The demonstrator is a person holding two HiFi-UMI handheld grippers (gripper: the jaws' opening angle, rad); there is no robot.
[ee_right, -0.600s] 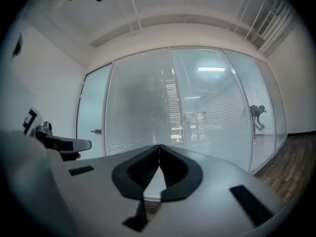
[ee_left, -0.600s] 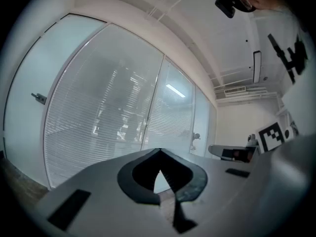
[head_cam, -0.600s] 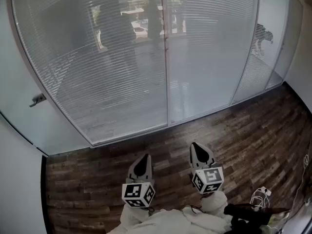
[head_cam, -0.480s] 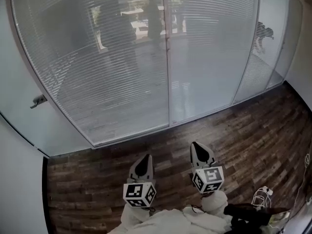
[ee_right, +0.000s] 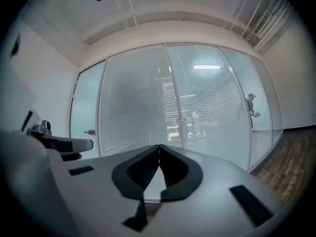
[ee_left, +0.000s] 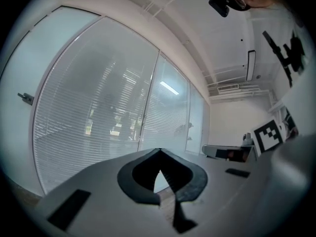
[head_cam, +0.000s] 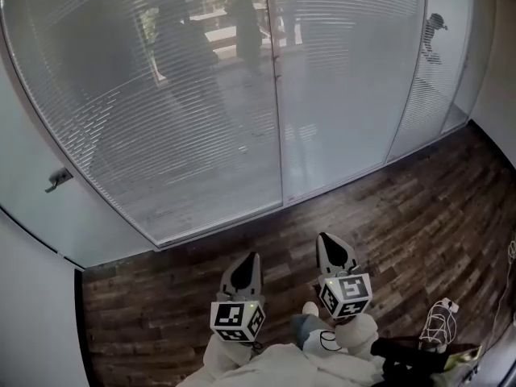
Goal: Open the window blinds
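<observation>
Both grippers held level, side by side, low over the dark wood floor [head_cam: 419, 208].

Left gripper [head_cam: 254, 255] – jaws together, tips meeting, nothing between them; its own view shows the same [ee_left: 159, 150]. Marker cube [head_cam: 238, 319] sits at its rear.

Right gripper [head_cam: 326, 235] – jaws shut tight as well, nothing gripped [ee_right: 159, 146]. Its marker cube [head_cam: 347, 295] sits behind the jaws. It lies just right of the left gripper, the two apart.

Window blinds [head_cam: 185, 135] – straight ahead of both grippers, well apart from the tips, not touched. Slats hang lowered across the whole glass wall, and only dim shapes show through them [ee_left: 94, 117] [ee_right: 138, 107]. A vertical frame post [head_cam: 274, 95] splits the blinds into two wide panels, ahead and roughly between the two grippers. A narrower panel stands further right of the right gripper.

Door handle [head_cam: 56, 179] – ahead and far left of the left gripper, on a plain frosted panel beside the blinds [ee_left: 24, 98] [ee_right: 90, 132].
</observation>
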